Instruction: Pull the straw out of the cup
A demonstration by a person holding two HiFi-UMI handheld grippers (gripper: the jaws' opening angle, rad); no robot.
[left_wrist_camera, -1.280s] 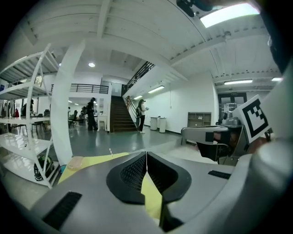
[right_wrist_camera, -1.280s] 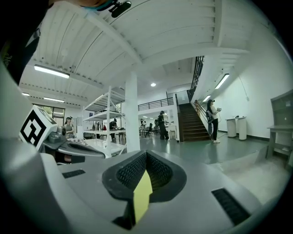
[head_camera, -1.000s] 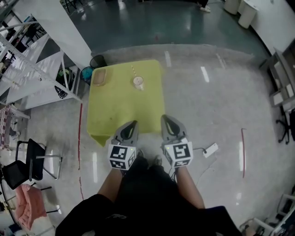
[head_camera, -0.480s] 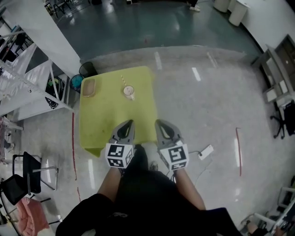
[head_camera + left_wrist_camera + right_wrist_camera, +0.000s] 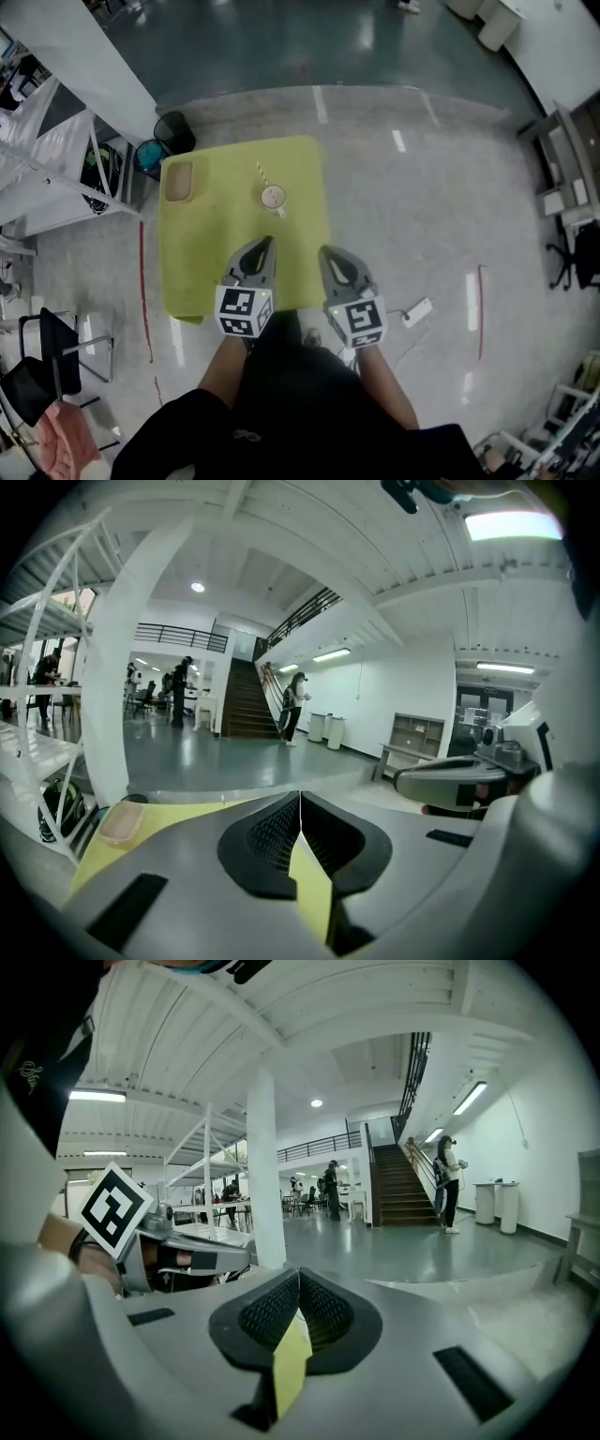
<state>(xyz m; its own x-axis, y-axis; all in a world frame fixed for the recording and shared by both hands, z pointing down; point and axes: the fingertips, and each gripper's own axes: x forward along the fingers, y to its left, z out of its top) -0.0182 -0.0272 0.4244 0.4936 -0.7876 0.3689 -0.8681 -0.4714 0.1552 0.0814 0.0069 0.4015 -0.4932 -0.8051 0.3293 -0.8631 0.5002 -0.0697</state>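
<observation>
Over on the far half of the tabletop [image 5: 202, 272], is that a round pale cup [image 5: 273, 198] with a thin straw [image 5: 262, 174] sticking out of it? And what's the cover made of? (first poster)

Yep, the straw's sitting in the cup and leaning off toward the far-left corner. The cover looks like soft yellow-green cloth, square, draped over the edges and a bit rumpled at the near-left corner. A shallow see-through tray [image 5: 178, 181] with rounded corners sits at the far-left corner, well apart from the cup. The floor [image 5: 412, 216] around it is glossy grey. (second poster)

What about the grippers? (first poster)

They're side by side over the near edge, well short of the cup. The left gripper [image 5: 264, 246] has its ribbed black pads [image 5: 272, 836] pressed together into a thin seam with nothing between them. The right gripper [image 5: 328, 255] is the same, pads [image 5: 323, 1312] closed tight and empty. Both have smooth grey tapered shells. (second poster)
</observation>
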